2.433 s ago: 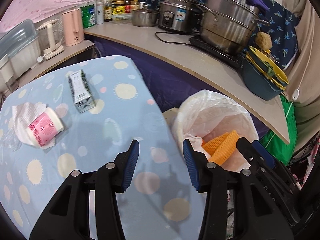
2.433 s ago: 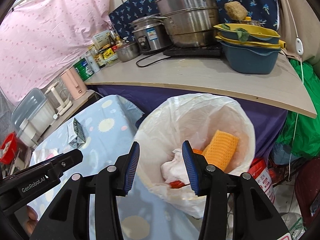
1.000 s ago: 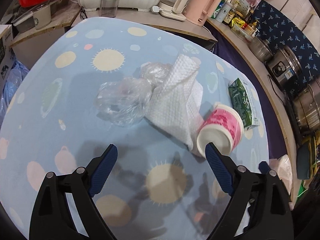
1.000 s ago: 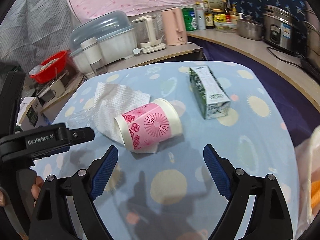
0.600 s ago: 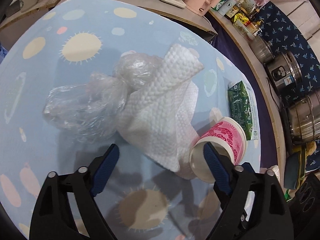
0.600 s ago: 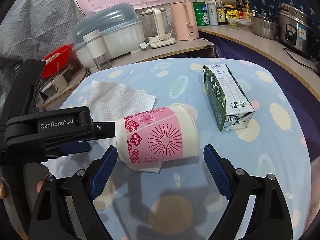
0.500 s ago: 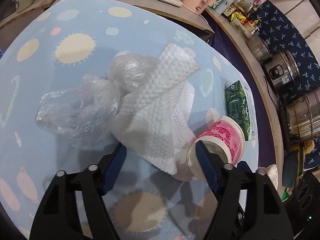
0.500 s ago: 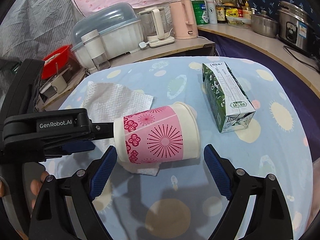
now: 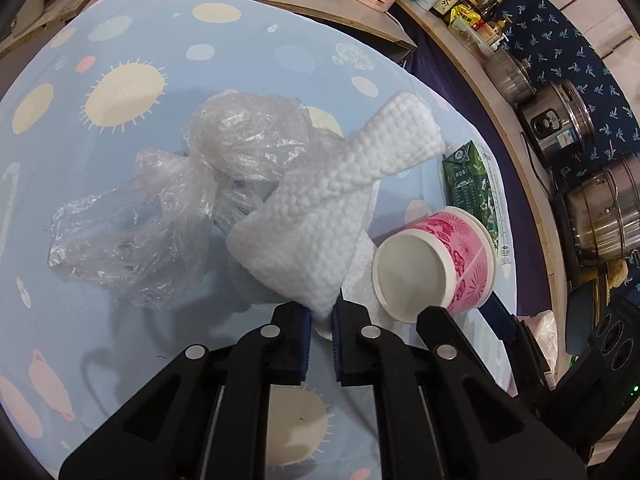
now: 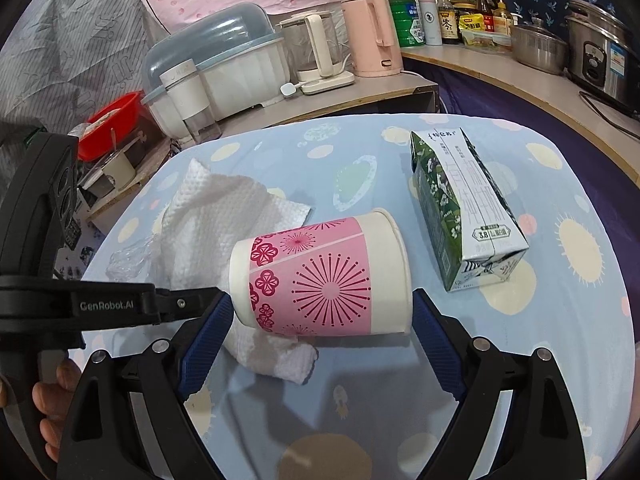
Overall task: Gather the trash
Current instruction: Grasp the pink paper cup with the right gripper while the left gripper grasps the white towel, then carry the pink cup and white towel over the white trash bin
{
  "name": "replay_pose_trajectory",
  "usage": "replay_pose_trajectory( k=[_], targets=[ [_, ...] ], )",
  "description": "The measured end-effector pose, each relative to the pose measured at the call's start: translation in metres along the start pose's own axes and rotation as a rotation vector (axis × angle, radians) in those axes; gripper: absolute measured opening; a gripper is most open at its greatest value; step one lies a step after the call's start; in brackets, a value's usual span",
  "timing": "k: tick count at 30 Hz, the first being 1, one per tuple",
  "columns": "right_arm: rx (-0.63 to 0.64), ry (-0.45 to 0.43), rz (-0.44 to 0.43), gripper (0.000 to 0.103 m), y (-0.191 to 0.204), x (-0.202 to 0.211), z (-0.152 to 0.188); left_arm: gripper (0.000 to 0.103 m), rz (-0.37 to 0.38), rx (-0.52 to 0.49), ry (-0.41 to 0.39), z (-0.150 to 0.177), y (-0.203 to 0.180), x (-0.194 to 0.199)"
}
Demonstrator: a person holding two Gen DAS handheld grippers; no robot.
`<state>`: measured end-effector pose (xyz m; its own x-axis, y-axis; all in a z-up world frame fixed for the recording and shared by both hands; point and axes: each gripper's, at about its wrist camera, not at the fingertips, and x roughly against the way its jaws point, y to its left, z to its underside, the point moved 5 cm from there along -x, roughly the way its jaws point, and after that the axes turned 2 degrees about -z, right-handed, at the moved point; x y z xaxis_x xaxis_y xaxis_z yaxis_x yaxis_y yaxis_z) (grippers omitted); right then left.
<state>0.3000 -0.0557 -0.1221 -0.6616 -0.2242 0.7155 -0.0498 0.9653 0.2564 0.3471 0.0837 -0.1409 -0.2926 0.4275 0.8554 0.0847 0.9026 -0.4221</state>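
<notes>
A white paper towel (image 9: 320, 216) lies crumpled on the blue spotted table (image 9: 160, 60), with a crumpled clear plastic bag (image 9: 160, 208) to its left. My left gripper (image 9: 320, 324) is shut on the towel's near corner. A pink-and-white paper cup (image 10: 320, 276) lies on its side on the towel (image 10: 224, 216). My right gripper (image 10: 316, 328) is open, its jaws on either side of the cup. The cup also shows in the left wrist view (image 9: 436, 264). A green milk carton (image 10: 464, 216) lies to the cup's right.
A counter behind the table holds a covered dish rack (image 10: 216, 64), kettles (image 10: 320, 56), bottles and steel pots (image 9: 600, 212). The white trash bag's edge (image 9: 544, 328) shows beyond the table's right end.
My left gripper has closed from wide open onto the towel's corner. My right gripper has moved in so that its open jaws flank the cup.
</notes>
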Motion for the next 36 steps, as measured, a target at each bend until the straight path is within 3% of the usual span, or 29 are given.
replay_pose_trajectory(
  k=[15,36],
  targets=[
    [-0.056,-0.066,0.019,0.082,-0.001,0.055,0.016,0.008,-0.013,-0.074,-0.027,0.024,-0.021,0.030],
    [-0.223,-0.163,0.199,0.082,-0.064,0.203,0.088,0.008,-0.032,-0.342,-0.064,0.125,-0.116,0.084]
  ],
)
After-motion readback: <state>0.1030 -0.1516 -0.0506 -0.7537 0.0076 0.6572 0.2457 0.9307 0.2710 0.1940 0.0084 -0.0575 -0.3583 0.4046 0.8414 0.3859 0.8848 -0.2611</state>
